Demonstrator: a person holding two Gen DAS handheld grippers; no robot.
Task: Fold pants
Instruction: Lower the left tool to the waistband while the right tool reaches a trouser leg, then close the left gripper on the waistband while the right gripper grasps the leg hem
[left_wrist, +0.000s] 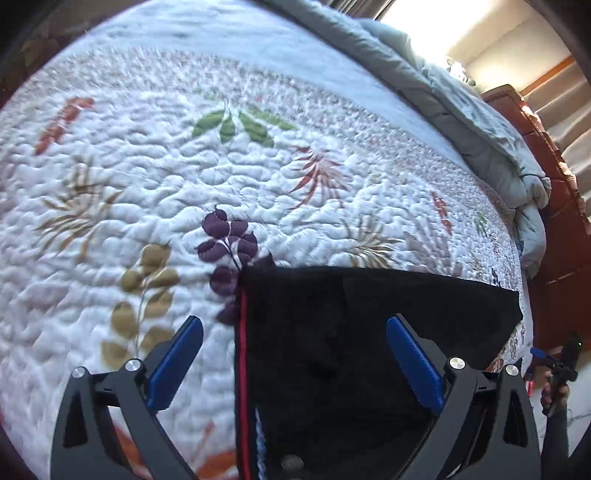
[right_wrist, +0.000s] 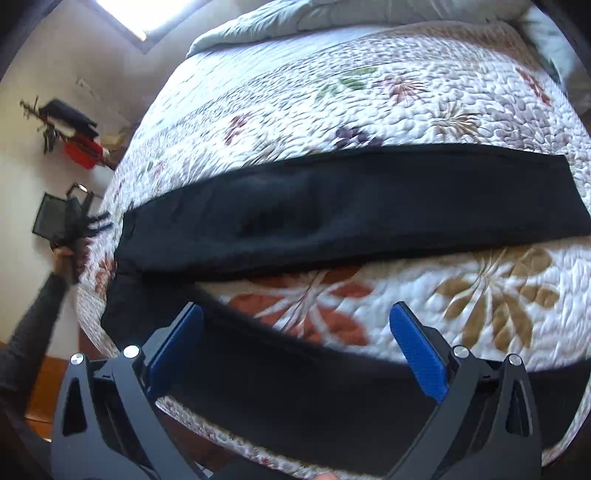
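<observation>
Black pants lie spread on a floral quilted bed. In the right wrist view one leg (right_wrist: 351, 206) runs across the bed and the other leg (right_wrist: 314, 398) lies nearer, under my right gripper (right_wrist: 295, 332), which is open and empty above it. In the left wrist view the pants (left_wrist: 351, 350) show a red side stripe (left_wrist: 243, 350), and my left gripper (left_wrist: 295, 343) is open, its jaws wide over the fabric's left edge. The other gripper shows small at the bed's edge (left_wrist: 561, 360) and in the right wrist view (right_wrist: 74, 225).
The white floral quilt (left_wrist: 184, 166) covers the bed. A rumpled grey-blue duvet (left_wrist: 480, 122) lies along the far side. A wooden dresser (left_wrist: 554, 221) stands beyond it. A red object and a plant (right_wrist: 79, 147) sit on the floor by the wall.
</observation>
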